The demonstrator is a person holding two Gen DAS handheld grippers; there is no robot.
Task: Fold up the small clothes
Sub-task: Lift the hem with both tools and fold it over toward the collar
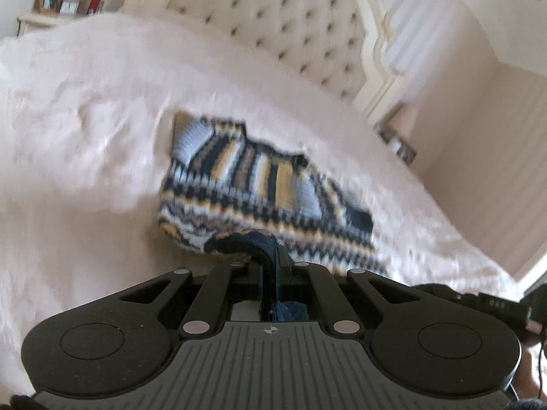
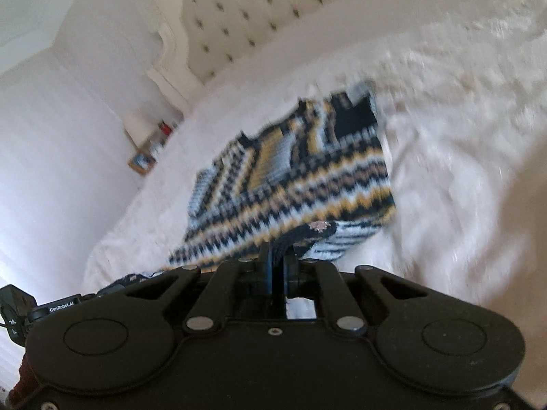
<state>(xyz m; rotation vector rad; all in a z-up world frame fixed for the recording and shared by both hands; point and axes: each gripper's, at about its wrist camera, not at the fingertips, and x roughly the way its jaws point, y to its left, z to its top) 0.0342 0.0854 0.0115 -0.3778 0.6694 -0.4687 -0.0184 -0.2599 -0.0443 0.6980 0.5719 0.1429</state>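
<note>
A small knit sweater [image 1: 259,184] with navy, yellow, white and light-blue zigzag stripes lies on a fluffy white bed cover [image 1: 85,143]. My left gripper [image 1: 273,249] is shut on the sweater's near dark hem, with cloth pinched between the jaws. The same sweater [image 2: 301,177] shows in the right wrist view, and my right gripper [image 2: 277,256] is shut on its near edge too. Both views are blurred by motion. The sweater's near part is lifted off the cover, and the far part rests on it.
A tufted cream headboard [image 1: 290,20] stands behind the bed. A bedside table with picture frames [image 1: 65,0] is at the far left. White walls [image 2: 51,136] flank the bed. The other gripper's body [image 1: 478,300] shows at the right edge.
</note>
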